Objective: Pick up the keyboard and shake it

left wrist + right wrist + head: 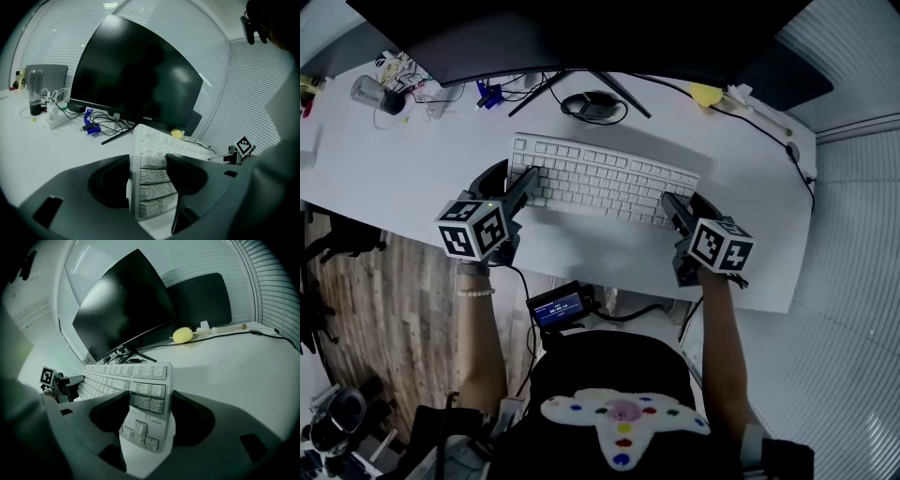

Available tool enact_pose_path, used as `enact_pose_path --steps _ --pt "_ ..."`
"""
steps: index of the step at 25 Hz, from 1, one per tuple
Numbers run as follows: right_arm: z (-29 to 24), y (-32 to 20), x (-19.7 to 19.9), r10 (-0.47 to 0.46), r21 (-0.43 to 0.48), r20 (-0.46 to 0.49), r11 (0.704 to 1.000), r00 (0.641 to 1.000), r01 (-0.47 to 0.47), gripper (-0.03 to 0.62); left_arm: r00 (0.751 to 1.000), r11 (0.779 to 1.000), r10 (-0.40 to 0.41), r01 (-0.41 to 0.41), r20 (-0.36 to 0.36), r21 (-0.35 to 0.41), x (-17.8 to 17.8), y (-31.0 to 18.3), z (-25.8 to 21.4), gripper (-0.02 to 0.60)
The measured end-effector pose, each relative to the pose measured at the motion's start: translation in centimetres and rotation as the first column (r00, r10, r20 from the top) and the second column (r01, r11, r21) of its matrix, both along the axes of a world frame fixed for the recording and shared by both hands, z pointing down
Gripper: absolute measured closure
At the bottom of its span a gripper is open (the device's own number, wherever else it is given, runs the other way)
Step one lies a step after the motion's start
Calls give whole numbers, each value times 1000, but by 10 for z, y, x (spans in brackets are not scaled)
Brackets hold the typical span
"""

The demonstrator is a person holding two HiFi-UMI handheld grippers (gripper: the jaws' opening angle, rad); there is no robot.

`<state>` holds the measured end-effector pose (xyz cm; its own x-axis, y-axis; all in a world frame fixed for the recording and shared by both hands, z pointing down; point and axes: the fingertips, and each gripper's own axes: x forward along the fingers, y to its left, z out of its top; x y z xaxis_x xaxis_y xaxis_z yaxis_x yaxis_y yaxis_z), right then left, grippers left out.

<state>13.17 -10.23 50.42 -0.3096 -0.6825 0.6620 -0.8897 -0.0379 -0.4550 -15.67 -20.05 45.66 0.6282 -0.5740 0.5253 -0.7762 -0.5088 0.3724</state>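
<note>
A dark shirt [609, 375] with a white dotted patch sits closest in the head view. The left gripper [525, 181] pinches the left end of the white keyboard [600, 178], and the right gripper [671, 202] pinches its right end, over the smooth white desk [394, 169]. Whether it is lifted clear I cannot tell. Only the gripper views show the wavy contour lines on the matte keycaps [147, 390] and the glossy, curved face of the monitor [136, 75].
</note>
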Motion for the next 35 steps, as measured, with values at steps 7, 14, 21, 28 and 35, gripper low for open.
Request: enact_pose_path --steps 7,14,21,28,35 --pt "20 0 -3 7 -68 -23 998 1000 -8 304 1000 995 -2 1 -9 -99 -3 -3 35 325" --pt "34 -6 -6 5 -103 -29 995 1000 -8 304 999 984 -38 35 -14 -172 -10 -6 63 325" --pt "37 -6 -5 17 -118 -35 993 999 -21 304 998 973 -58 52 -22 -224 -9 -5 76 327" --pt "36 -6 -6 13 -106 -60 994 998 -19 304 997 963 -75 65 -27 -261 -11 -4 84 327" --pt "35 -6 -6 4 -95 -62 995 998 -10 303 995 968 -98 95 -2 -232 -12 -4 81 321"
